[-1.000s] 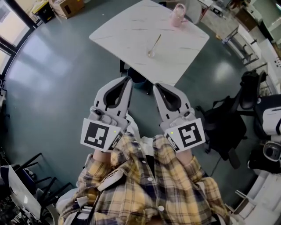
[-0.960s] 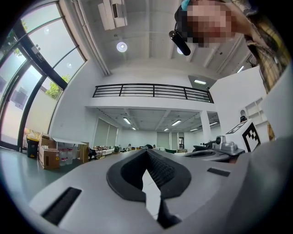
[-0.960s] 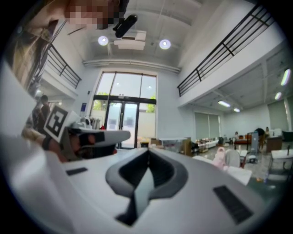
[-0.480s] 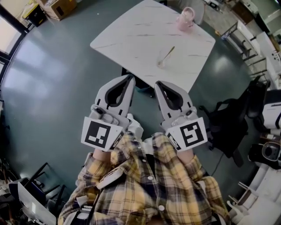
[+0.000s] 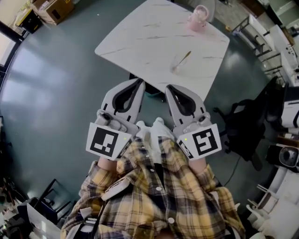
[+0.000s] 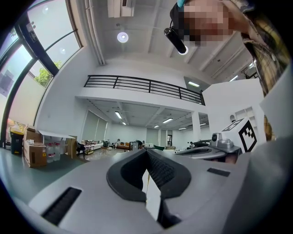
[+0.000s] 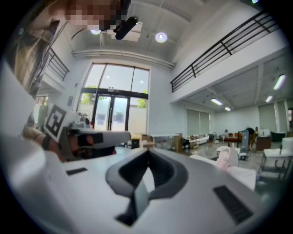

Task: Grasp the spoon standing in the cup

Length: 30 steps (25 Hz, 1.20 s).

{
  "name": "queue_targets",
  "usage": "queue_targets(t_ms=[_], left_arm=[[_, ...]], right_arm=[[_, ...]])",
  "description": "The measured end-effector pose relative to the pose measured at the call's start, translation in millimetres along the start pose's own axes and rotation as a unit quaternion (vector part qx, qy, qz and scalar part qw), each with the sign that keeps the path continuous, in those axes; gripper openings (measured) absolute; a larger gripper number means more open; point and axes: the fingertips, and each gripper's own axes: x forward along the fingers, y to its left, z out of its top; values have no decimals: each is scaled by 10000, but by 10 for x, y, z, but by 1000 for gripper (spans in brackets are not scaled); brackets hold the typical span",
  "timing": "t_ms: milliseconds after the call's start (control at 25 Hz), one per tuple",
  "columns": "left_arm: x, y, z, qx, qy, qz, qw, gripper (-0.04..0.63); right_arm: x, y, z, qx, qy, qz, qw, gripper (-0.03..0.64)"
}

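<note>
Looking steeply down from the head view, a person in a yellow plaid shirt [image 5: 159, 196] holds two grey claws close to the chest, side by side above a dark teal floor [image 5: 56, 93]. The left claw [image 5: 138, 83] and right claw [image 5: 168, 88] both point forward toward a white marbled bench [image 5: 140, 42], and neither reaches over it.

In the left gripper view the left claw [image 6: 147, 153] has its jaws pressed together at the tips, with nothing between them. In the right gripper view the right claw [image 7: 149, 154] is likewise closed and empty.

The spoon [image 5: 181, 61] lies flat on the bench near its right front edge. Its bowl points toward the person and its handle angles away toward the far right. The pink cup [image 5: 200, 17] stands upright near the bench's far corner, well apart from the spoon, so the spoon is not in the cup. The right gripper view shows the same cup [image 7: 224, 160] as a blurred pink shape to the right.

A black office chair [image 5: 243, 130] stands on the floor to the right of the bench. A cardboard box [image 5: 56, 9] sits at the far left.
</note>
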Motion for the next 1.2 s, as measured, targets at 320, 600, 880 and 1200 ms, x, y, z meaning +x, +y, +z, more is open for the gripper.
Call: queue_targets(t_ms=[320, 600, 880, 1200], left_arm=[[215, 193, -124, -59, 180, 20, 9998, 15], [687, 418, -97, -31, 75, -64, 9999, 15], [1404, 763, -147, -47, 187, -89, 9998, 15], [2189, 855, -173, -29, 303, -281, 9991, 15]], right_arm=[[199, -230, -77, 37, 102, -67, 9999, 32], [548, -643, -82, 17, 91, -76, 9999, 32], [1033, -1264, -107, 124, 156, -125, 9997, 32], [1258, -2005, -96, 243, 224, -328, 9989, 32]])
